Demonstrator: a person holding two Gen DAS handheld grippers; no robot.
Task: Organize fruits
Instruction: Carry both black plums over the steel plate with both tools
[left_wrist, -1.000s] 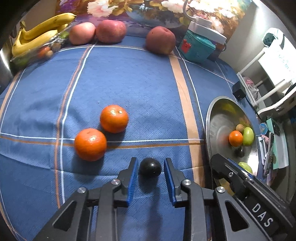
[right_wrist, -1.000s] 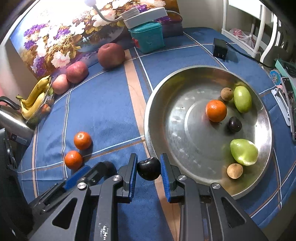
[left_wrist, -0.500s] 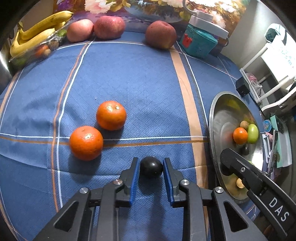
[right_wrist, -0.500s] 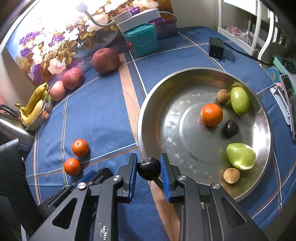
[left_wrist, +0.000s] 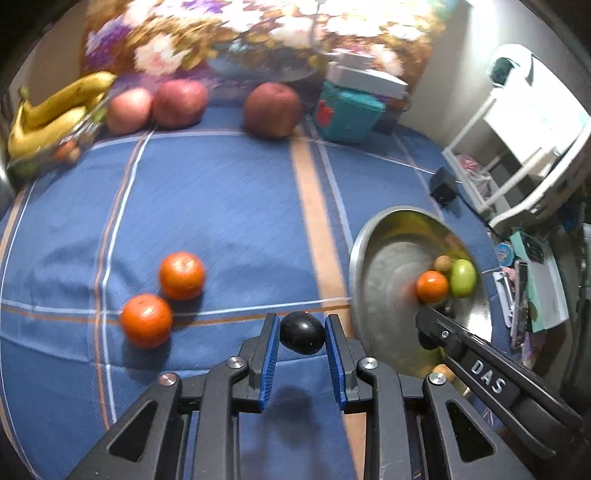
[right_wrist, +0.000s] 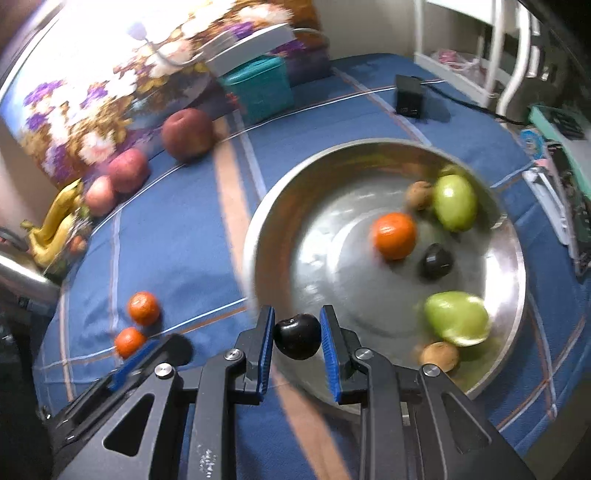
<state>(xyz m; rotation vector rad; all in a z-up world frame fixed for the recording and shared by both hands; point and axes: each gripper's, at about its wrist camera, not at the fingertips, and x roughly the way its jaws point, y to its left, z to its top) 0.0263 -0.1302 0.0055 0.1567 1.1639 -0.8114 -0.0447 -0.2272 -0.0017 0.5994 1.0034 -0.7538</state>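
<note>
Between the blue pads of the right gripper (right_wrist: 297, 341) a dark plum (right_wrist: 297, 336) is clamped, held just over the near rim of the steel bowl (right_wrist: 258, 236). Ahead and to the right of that gripper, inside the bowl, an orange, another dark plum, two green fruits and two small brown ones are seen. The release is judged to turn on this: the bowl's open floor lies straight ahead, so only a short forward carry seems needed. The left gripper (left_wrist: 301, 338) is likewise closed on a second dark plum (left_wrist: 302, 332), whose long axis runs across the jaws; it appears lifted off the blue cloth (left_wrist: 221, 221), with the bowl to its right. Two oranges (left_wrist: 146, 320) are left on the cloth, ahead-left.
</note>
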